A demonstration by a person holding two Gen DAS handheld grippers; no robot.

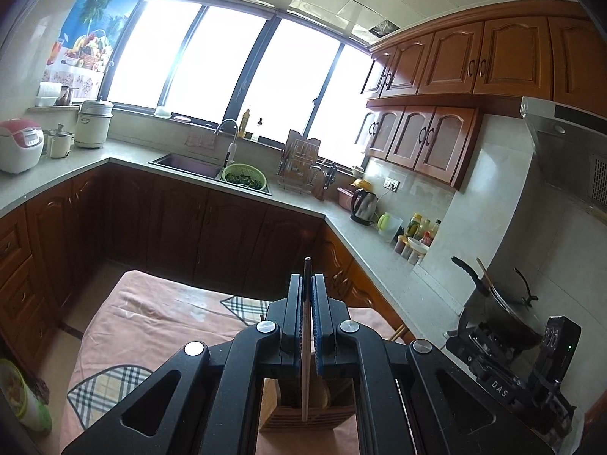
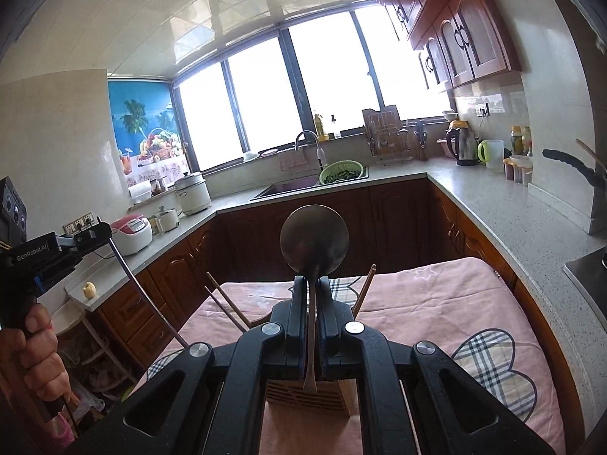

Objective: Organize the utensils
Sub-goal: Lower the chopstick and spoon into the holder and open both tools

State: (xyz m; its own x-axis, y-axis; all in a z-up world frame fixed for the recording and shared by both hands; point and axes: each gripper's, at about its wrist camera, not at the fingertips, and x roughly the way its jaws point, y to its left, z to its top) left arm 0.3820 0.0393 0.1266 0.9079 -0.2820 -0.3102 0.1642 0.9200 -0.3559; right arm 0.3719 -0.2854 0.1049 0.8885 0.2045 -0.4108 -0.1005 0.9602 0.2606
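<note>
We hold chopstick point(image 1: 305, 341) clamped in left gripper point(image 1: 308, 284), upright, lower end over wooden holder point(image 1: 303, 413) directly below jaws. Right gripper point(image 2: 312, 284) clenched on ladle point(image 2: 314, 240), bowl up, handle tip at holder point(image 2: 307, 398) beneath. Risks we judge: both lowering together, tools collide; thin chopstick may pivot in pads, miss slot; top-heavy ladle could tip holder on soft pink cloth point(image 2: 436, 303); chopsticks already standing ahead point(image 2: 231, 311) could get knocked.

Left gripper point(image 1: 307, 295) was clamped on a single chopstick point(image 1: 305, 341), held upright, lower end over the slatted wooden utensil holder point(image 1: 303, 415). Holder stood on the pink cloth-covered table point(image 1: 151, 326). Right gripper point(image 1: 512, 360) sat near right, beside a black pan point(image 1: 497, 311).
</note>
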